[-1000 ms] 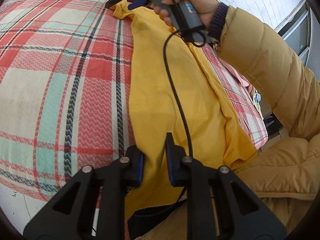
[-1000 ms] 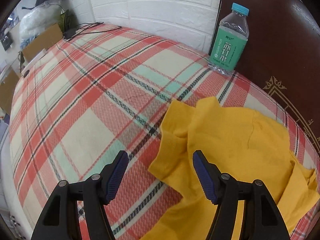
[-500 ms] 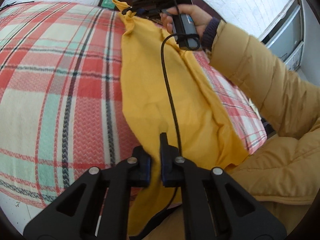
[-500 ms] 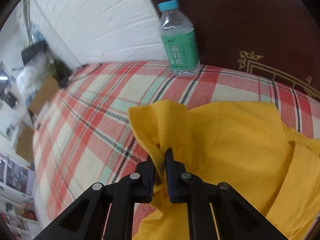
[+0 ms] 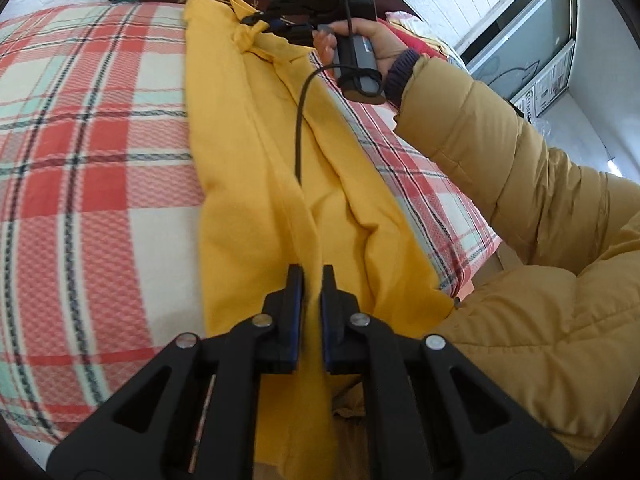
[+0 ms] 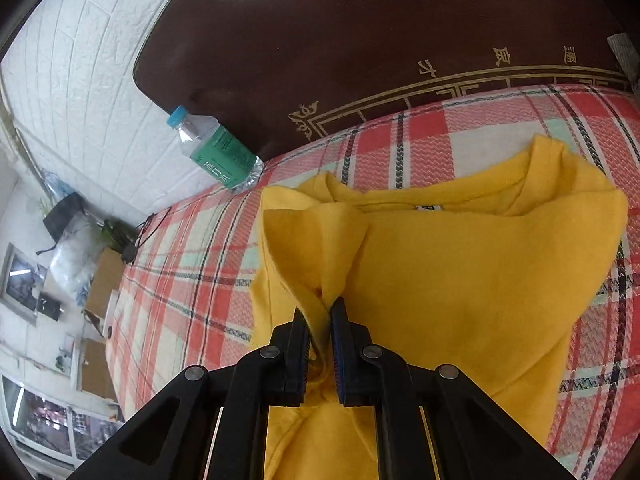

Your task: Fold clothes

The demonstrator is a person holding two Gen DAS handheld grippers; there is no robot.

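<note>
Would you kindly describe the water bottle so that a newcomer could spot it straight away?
Look to the dark wooden headboard behind the plaid bedcover. At its corner by the white wall stands a clear plastic bottle; only it has a light blue cap and green label.

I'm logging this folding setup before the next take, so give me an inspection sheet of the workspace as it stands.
Surface: plaid bedsheet, red, cream and green, against a dark headboard.
Job's things: yellow shirt, partly folded lengthwise, collar toward the headboard.
Clutter: water bottle standing at the headboard, apart from the shirt.
Grippers: left gripper shut on the shirt's near end; right gripper shut on a bunched fold at the far end.
Cables: black cable hanging from the right gripper across the shirt.
Surroundings: white brick wall; boxes and bags beside the bed.
</note>
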